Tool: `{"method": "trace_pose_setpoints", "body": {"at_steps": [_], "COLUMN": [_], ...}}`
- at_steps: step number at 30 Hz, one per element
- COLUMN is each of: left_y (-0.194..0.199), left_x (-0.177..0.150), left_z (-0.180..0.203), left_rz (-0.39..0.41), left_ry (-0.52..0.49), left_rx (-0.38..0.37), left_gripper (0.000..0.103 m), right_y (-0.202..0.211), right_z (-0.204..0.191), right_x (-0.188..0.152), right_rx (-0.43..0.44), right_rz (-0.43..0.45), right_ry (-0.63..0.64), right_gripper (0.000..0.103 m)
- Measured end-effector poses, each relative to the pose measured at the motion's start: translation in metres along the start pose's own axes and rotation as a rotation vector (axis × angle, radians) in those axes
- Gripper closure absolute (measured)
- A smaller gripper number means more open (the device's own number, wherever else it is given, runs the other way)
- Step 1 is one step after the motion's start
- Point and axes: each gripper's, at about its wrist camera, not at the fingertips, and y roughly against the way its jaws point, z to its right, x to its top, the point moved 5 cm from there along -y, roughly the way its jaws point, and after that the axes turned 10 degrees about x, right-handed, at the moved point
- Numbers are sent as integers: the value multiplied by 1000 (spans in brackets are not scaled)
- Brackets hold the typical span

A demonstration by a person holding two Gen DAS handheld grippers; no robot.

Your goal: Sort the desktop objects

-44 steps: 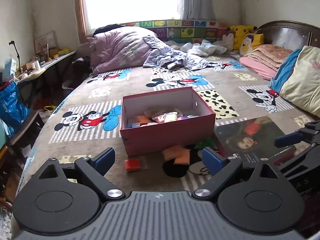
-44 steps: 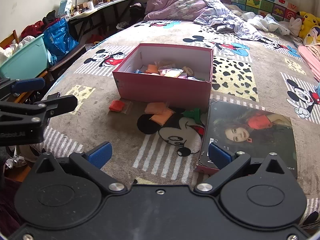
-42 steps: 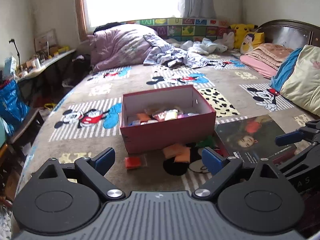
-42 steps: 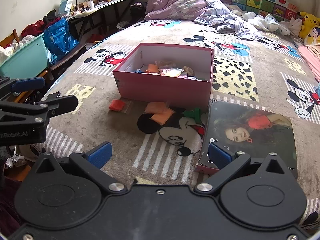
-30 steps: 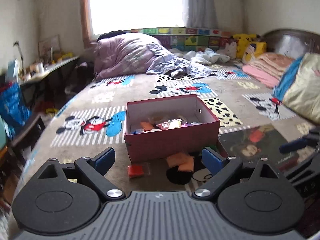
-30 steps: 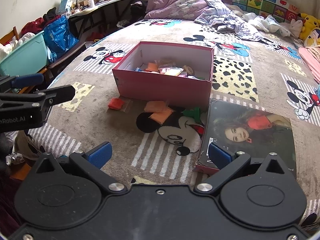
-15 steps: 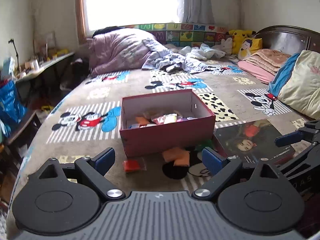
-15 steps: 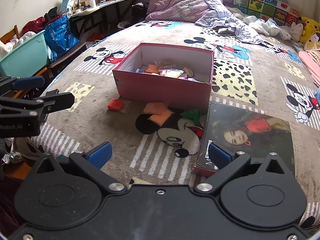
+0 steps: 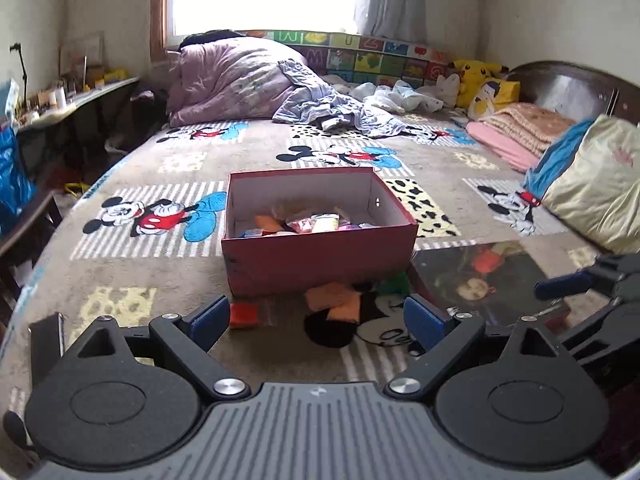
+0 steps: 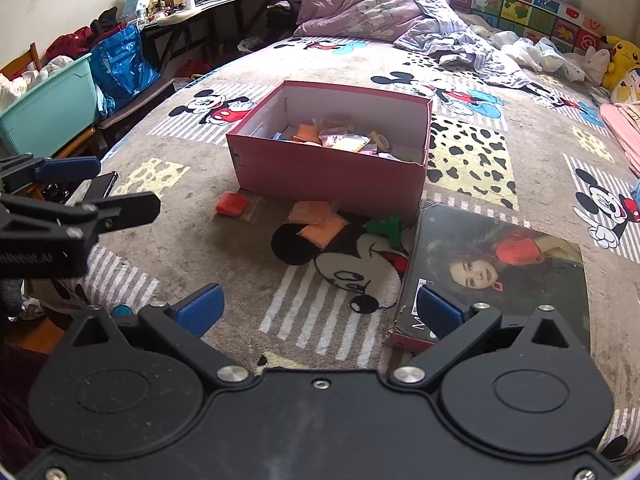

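A pink cardboard box point(image 9: 320, 260) point(image 10: 332, 176) stands on the bed and holds several small packets. In front of it lie a red packet point(image 9: 245, 314) point(image 10: 232, 204), two orange packets point(image 9: 334, 300) point(image 10: 316, 222) and a green item point(image 9: 394, 284) point(image 10: 386, 226). My left gripper point(image 9: 316, 324) is open and empty, a short way before the packets. My right gripper point(image 10: 320, 312) is open and empty, nearer the bed's front, its right finger over a dark box lid with a woman's portrait point(image 10: 496, 272) point(image 9: 488, 280).
The bed carries a Mickey Mouse blanket point(image 10: 340, 276), a purple duvet point(image 9: 232, 80), loose clothes and pillows point(image 9: 596, 192). A phone point(image 10: 96, 186) lies near the left edge. A teal bin point(image 10: 48, 108), blue bag and desk stand to the left.
Both grippers stay open and empty. The left view has drifted slightly closer and lower toward the box. The right view has shifted a little; the packets lie as before.
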Motion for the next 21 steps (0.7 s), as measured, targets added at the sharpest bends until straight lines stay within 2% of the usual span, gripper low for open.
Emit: {"method": "trace_pose_setpoints", "body": {"at_steps": [7, 9, 12, 16, 18, 21], "left_y": [-8, -15, -32, -61, -79, -104], "left_x": [12, 19, 28, 32, 30, 27], "left_z": [8, 9, 7, 8, 8, 0], "left_rz": [-13, -20, -33, -1, -28, -73], "left_ry": [-50, -58, -83, -154, -189, -188], "left_rx": [-32, -38, -56, -45, -51, -56], "left_gripper": [9, 9, 9, 9, 9, 9], "right_y": [-7, -12, -21, -34, -39, -49], "right_z": [3, 4, 10, 27, 37, 55], "right_x": [4, 6, 11, 24, 30, 39], "right_rx": [5, 32, 66, 91, 88, 76], "right_rz": [-17, -25, -33, -40, -19, -4], "right_ry": [-5, 14, 37, 80, 100, 111], "right_gripper": [1, 1, 1, 1, 1, 1]}}
